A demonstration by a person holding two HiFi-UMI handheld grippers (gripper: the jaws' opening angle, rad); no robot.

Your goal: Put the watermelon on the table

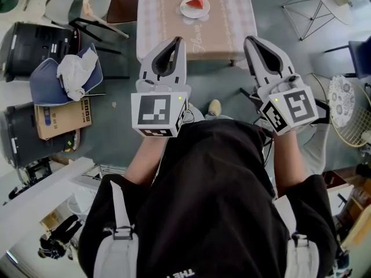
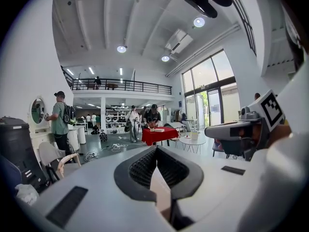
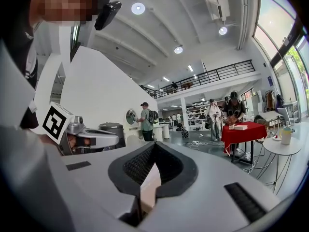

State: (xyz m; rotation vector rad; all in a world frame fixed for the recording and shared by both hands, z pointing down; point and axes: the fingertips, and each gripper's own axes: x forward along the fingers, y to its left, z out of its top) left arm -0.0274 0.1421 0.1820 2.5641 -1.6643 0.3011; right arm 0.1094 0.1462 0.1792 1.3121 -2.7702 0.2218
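Note:
A red watermelon slice (image 1: 196, 4) lies on a white plate (image 1: 186, 11) on the table (image 1: 226, 28) with a beige checked cloth, at the top middle of the head view. Both grippers are held side by side in front of the person, short of the table's near edge and pointing toward it. The left gripper (image 1: 177, 41) is shut with nothing in it, its tips meeting (image 2: 155, 149). The right gripper (image 1: 250, 40) is also shut and empty (image 3: 154, 145). Neither gripper view shows the table or the watermelon.
Left of the table stand a wooden chair (image 1: 98, 4), black bins (image 1: 29, 45), a cardboard box (image 1: 61, 117) and a blue cushion with a white cloth (image 1: 69, 71). Wire stools (image 1: 313, 10) stand at the right. People stand around a red-clothed table (image 2: 155, 134) far off.

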